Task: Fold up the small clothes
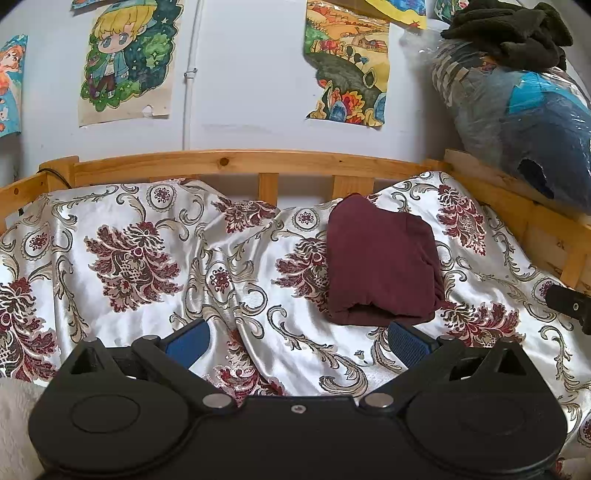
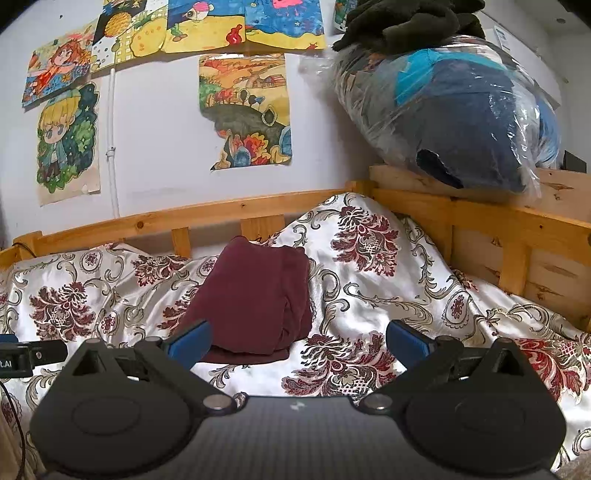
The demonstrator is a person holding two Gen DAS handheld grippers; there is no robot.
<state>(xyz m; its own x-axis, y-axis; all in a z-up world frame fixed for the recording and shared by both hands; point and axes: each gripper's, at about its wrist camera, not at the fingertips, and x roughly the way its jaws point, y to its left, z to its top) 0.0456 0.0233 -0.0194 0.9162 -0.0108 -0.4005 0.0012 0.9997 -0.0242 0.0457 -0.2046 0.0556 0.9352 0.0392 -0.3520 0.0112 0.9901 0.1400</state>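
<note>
A dark maroon garment (image 1: 382, 264) lies folded into a compact rectangle on the floral satin bedspread (image 1: 147, 258), towards the back right. It also shows in the right wrist view (image 2: 255, 299), left of centre. My left gripper (image 1: 297, 341) is open and empty, just in front of and left of the garment's near edge. My right gripper (image 2: 297, 341) is open and empty; its left fingertip (image 2: 190, 341) overlaps the garment's near left corner in view. The right gripper's tip shows at the right edge of the left wrist view (image 1: 570, 302).
A wooden bed rail (image 1: 240, 162) runs along the back and right side (image 2: 517, 236). A plastic bag of blue bedding (image 2: 461, 122) with dark clothing on top (image 2: 406, 22) rests on the right rail. Posters hang on the wall (image 1: 125, 62).
</note>
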